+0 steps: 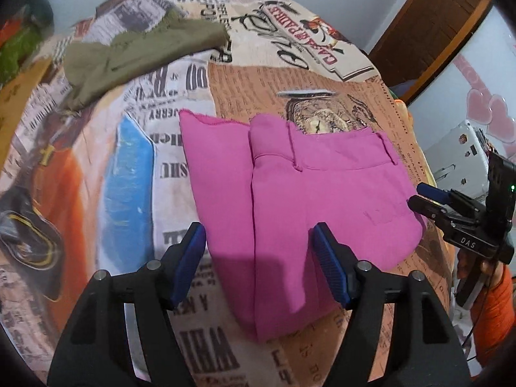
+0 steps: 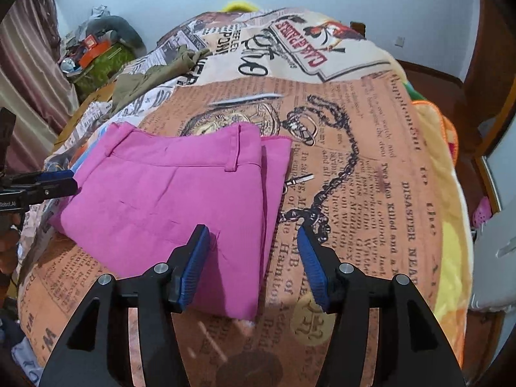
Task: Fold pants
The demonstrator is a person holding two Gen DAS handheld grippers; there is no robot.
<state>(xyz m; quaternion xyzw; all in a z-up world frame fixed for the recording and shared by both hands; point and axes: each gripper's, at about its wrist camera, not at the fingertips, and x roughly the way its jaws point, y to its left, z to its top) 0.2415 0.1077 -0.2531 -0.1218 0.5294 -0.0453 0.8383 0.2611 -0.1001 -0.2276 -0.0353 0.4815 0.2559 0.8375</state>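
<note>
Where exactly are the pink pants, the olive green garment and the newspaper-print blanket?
pink pants (image 1: pixel 322 200): left wrist view, middle of the folded top layer.
olive green garment (image 1: pixel 135 54): left wrist view, middle of the crumpled cloth.
newspaper-print blanket (image 2: pixel 371 167): right wrist view, bare orange printed patch right of the pants.

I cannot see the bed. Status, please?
Both grippers open, empty. Pink pants folded flat on blanket. Nothing in the way.

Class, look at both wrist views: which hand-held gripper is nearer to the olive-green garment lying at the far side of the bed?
Left. The left hand-held gripper hovers over the pink pants' side toward the olive-green garment; the right hand-held gripper is over the opposite side.
</note>
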